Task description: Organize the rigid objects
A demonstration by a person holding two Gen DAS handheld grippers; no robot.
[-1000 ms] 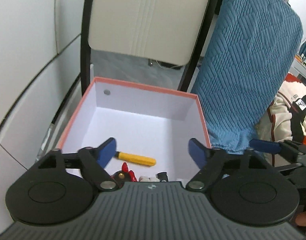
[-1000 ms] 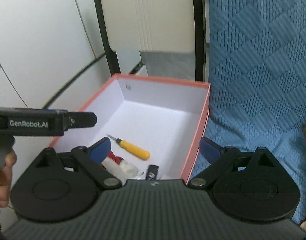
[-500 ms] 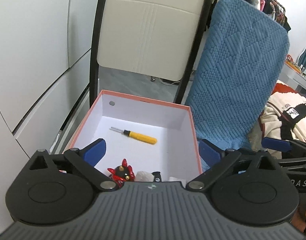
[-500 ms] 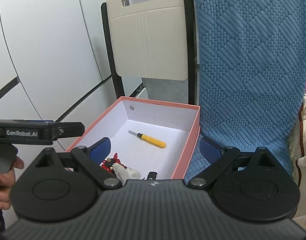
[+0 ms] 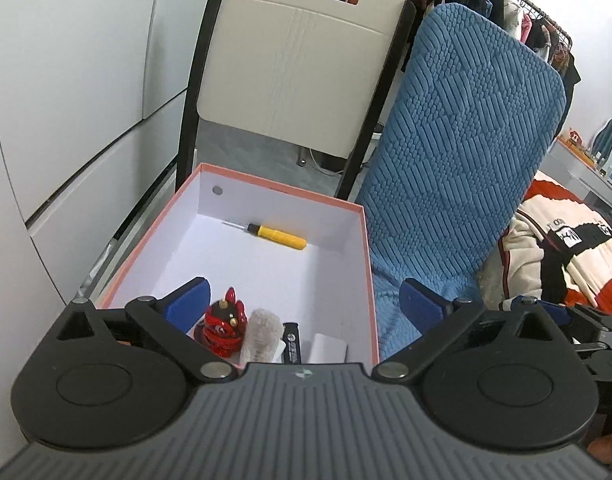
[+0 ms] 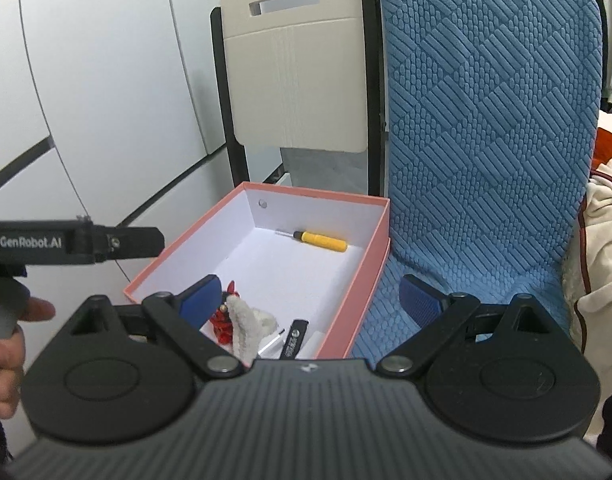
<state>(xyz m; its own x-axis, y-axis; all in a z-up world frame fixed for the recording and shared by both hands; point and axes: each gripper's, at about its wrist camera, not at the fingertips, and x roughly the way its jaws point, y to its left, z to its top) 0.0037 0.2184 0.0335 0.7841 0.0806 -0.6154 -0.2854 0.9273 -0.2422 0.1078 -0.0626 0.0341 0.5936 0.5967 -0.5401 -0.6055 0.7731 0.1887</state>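
Nearest the left wrist camera, the left gripper (image 5: 302, 306) stands with its blue pads spread wide and nothing between them; its jaws have just been opening. The right gripper (image 6: 310, 298) is likewise released, pads well apart and empty, above the near end of the box and the blue cloth beside it.

Below both grippers sits a pink-rimmed cardboard box (image 5: 368, 264) with a white interior, its long axis running away from the cameras. At its near end lie a red figurine (image 5: 223, 326), a white fluffy item (image 5: 262, 334) just beside it, a black stick-shaped device (image 5: 292, 342) with white print whose long axis runs roughly with the box, and a white flat piece (image 5: 328, 348).

Further back, near the far wall of the box and well apart from that cluster, a yellow-handled screwdriver (image 5: 280, 236) lies flat. Its long axis runs across the box, blade pointing left, handle to the right.

Behind the box stands a cream folding chair (image 5: 298, 68); a blue textured cover (image 5: 458, 152) drapes the seat to the right.
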